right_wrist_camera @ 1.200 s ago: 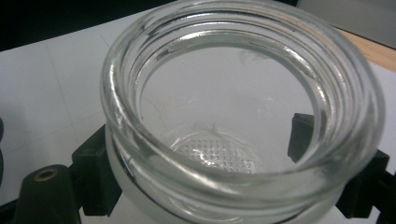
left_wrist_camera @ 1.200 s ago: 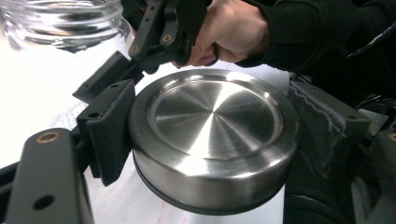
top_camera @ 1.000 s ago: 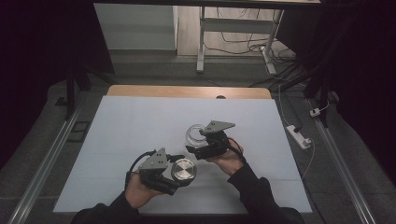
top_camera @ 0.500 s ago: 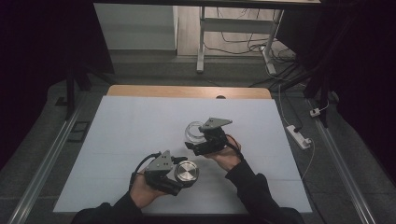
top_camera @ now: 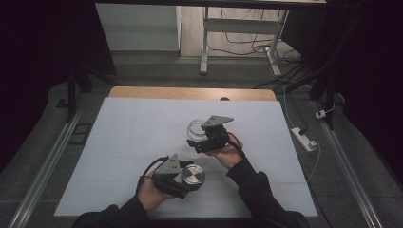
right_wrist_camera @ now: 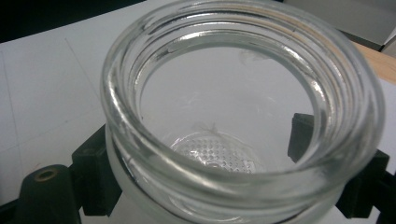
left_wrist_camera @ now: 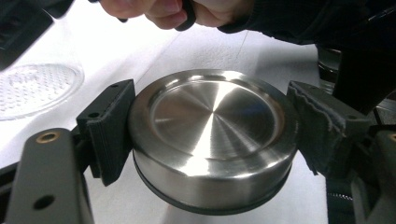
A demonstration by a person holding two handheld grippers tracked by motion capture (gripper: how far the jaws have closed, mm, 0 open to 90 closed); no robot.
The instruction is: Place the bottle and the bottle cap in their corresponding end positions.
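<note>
A: Holding both pieces now; left gripper (top_camera: pixel 186 178) clenched on the steel lid (left_wrist_camera: pixel 212 140), pads on its rim at either side; right gripper (top_camera: pixel 204 142) clenched round the glass jar (right_wrist_camera: pixel 243 116) just under the threaded neck; mouth open, jar tilted toward its camera.

B: Where's each thing?

A: Lid sits between the left jaws, flat face up, low over the white table sheet (top_camera: pixel 133 137); jar sits between the right jaws, beyond and to the right of the left gripper, well apart from the lid in the high view.

B: Risks?

A: Judging only: lid is gripped on a smooth curved edge; any twist against the jar mouth could pop it out sideways; glass is slick too, so the jar could rotate in the pads if the lid goes on crooked; cross-threading likely if the tilt isn't matched; dropped glass on the table could roll.

B: Room to move?

A: Plenty; bare sheet all round both grippers; near edge lies close behind the left hand (top_camera: pixel 149 194), so pulling back is tight; far wooden edge (top_camera: pixel 190 93) well beyond the jar; right edge well apart from the right hand (top_camera: pixel 228 153).
</note>
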